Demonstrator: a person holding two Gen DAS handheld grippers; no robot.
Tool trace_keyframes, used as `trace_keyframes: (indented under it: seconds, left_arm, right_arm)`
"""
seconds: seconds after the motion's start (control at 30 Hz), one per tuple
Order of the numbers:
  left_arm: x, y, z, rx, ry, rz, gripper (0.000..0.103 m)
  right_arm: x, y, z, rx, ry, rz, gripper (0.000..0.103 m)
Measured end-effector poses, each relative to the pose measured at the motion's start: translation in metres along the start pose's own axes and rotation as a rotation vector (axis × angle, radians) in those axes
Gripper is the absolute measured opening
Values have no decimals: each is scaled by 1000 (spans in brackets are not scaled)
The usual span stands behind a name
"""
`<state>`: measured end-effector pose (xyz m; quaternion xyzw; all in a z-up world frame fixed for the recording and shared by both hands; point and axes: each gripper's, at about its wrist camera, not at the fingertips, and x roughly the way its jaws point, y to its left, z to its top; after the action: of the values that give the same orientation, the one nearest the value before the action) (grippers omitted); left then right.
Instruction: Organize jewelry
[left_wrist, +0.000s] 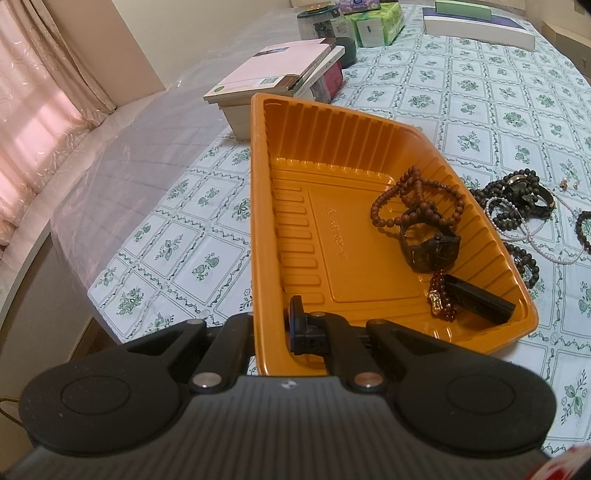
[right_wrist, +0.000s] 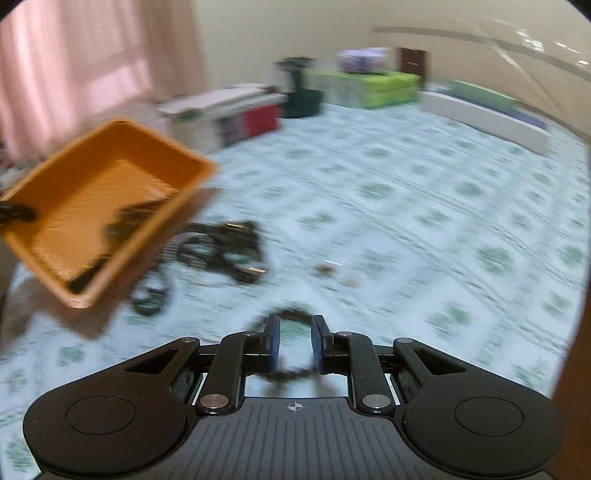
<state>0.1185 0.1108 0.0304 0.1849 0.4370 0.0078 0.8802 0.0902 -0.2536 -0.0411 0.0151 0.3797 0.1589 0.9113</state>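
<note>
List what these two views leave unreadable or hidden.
- Right wrist view: motion blur smears the dark ring by the right gripper; its type is unclear.
- Same view: small bits on the cloth are too blurred to name.
- Left wrist view: the tray wall hides one finger of the left gripper.
- Left wrist view: tray stamp too small to read.

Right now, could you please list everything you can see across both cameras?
tray: one, orange, raised off the cloth, gripped at its near rim
beads: one brown string, in tray
watch: one, black, in tray
red beads: one string, in tray beside a black bar
jewelry pile: several, dark beads, pearls and a watch, on cloth right of tray
bracelet: one, dark, on cloth under right tongs
books: stack, behind tray
tissue packs: green, far end
left tongs: shut on tray rim
right tongs: open over bracelet
</note>
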Motion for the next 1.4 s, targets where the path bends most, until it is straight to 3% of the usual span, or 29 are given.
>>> trace_keyframes:
  seconds: [0.17,0.3,0.73,0.93,1.07,1.27,1.4]
  left_arm:
    - [-1,0,1,2,1,1,2]
    - [-1,0,1,4,3,2,2]
    - [0,-1,2,11,12,7,2]
    - [0,-1,2,11,14,7,2]
    - [0,-1,2,11,14,5,2]
    - [0,-1,2,11,14,6,2]
    - [0,-1,2,10,13,5,2]
  right_arm:
    - [0,-23,-7,23,13,-55,20]
    - [7,-23,-3,5,-1,-58,36]
    - [58,-30,21,-48,-12,-73,35]
    - [63,-22,19,-109,-24,-72,23]
    - [64,-17,18,-142,-24,-76,8]
    - [52,0,23,-218,-63,-91,8]
    - [35,28,34,-264,-101,-10,8]
